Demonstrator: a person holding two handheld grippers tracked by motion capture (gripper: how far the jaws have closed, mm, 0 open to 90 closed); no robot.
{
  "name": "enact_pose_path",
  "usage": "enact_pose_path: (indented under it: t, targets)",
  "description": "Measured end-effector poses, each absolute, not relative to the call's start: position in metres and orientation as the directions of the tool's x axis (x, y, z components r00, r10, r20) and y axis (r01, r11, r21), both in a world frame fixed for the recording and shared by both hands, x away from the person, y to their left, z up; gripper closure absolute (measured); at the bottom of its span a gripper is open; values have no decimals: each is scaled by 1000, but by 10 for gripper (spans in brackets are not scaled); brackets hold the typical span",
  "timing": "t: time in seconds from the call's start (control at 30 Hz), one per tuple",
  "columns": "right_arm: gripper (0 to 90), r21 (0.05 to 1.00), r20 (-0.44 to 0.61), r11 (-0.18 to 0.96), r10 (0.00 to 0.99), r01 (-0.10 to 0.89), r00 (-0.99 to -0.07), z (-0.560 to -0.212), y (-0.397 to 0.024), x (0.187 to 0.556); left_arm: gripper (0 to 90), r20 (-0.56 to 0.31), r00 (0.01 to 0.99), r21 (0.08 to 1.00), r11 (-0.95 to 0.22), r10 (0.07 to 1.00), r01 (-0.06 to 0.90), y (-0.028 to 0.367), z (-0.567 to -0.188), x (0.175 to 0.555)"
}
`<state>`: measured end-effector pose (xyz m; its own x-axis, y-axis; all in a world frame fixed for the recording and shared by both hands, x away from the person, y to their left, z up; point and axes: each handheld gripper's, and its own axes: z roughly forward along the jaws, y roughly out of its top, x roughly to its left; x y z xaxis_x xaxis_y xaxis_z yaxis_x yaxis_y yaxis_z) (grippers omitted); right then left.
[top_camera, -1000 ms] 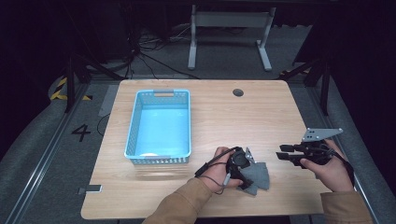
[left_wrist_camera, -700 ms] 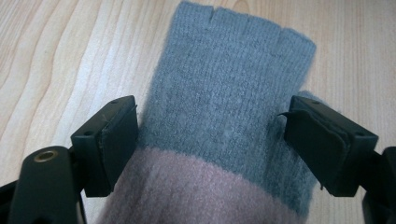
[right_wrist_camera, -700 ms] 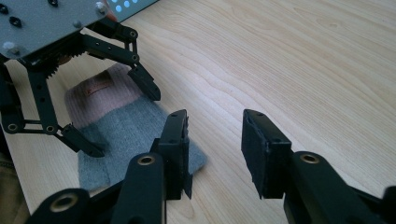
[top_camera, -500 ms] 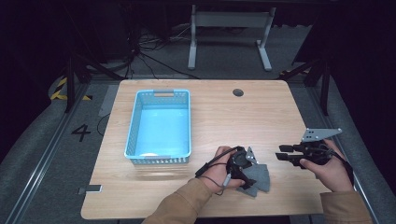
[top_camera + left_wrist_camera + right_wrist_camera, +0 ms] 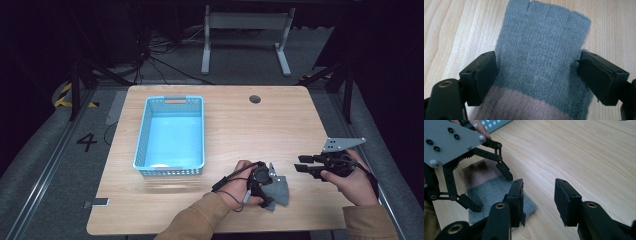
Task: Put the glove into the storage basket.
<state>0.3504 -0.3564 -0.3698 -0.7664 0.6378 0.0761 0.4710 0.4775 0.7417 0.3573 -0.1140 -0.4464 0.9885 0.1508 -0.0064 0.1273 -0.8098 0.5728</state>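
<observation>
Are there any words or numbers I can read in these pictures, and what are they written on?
"4" – a big dark number painted on the grey floor left of the table.
The yellow and black stripes on the floor farther back are a warning mark, not writing.
Nothing is written on the blue basket, the grey glove or the grey plate.
</observation>
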Motion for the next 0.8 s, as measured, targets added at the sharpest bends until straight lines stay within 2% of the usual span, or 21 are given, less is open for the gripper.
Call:
enact_pose_path:
  t: [0.4,0.47,0.5,0.57,0.63,0.67,0.8]
  targets:
    - [597,745,79,472,638,470,-766,-369,-356,350,261,4,986,550,-824,165,135,-116,-446,348]
    - [597,746,77,474,638,469,-766,-369,-356,350,335,10,988,541,-832,153,124,-117,-444,344]
    - [598,746,77,473,638,469,-766,-368,-356,350,413,8,989,542,-832,145,118,-117,-443,342]
    - [599,747,78,471,639,470,-765,-368,-355,350,442,7,990,545,-831,140,114,-117,-443,341]
    - [600,748,77,471,637,467,-767,-368,-355,350,510,-3,992,555,-825,129,109,-115,-444,340]
    - [600,750,77,471,635,464,-769,-368,-355,349,602,-9,993,567,-817,121,105,-113,-444,338]
    - [602,749,76,472,636,465,-768,-368,-355,350,655,-17,992,570,-814,124,111,-112,-444,337]
